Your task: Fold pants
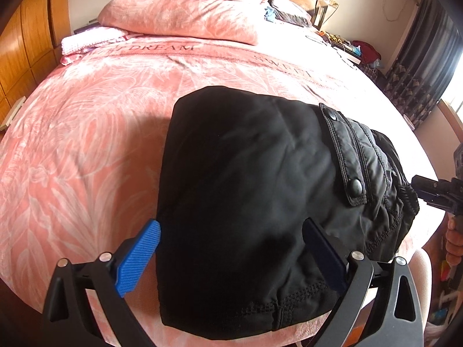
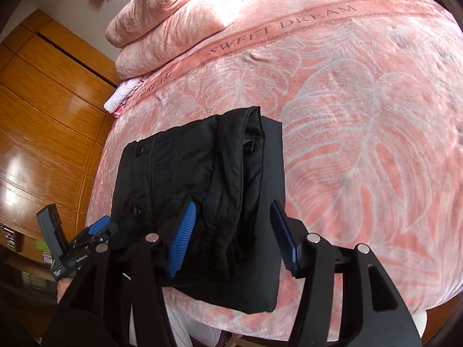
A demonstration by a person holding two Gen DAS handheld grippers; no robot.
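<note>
The black pants [image 1: 246,173] lie folded into a compact bundle on the pink bedspread [image 1: 86,144], near its front edge. A pocket flap [image 1: 344,156] with two snaps faces up on the right side. My left gripper [image 1: 231,256] hovers wide open over the bundle's near end, one blue pad by its left edge and the other above the cloth. In the right wrist view the pants [image 2: 188,167] show their stacked layered edge. My right gripper [image 2: 233,240] stands open astride a ridge of folds, gripping nothing. It also shows as the right gripper [image 1: 434,193] beside the waistband end.
Pink pillows [image 1: 179,14] and a folded pink-white cloth [image 1: 86,40] sit at the head of the bed. A wooden wardrobe [image 2: 43,115] runs along one side. A cluttered bedside shelf [image 1: 347,43] and dark curtains [image 1: 419,66] are on the other. A hand [image 1: 453,240] holds the right tool.
</note>
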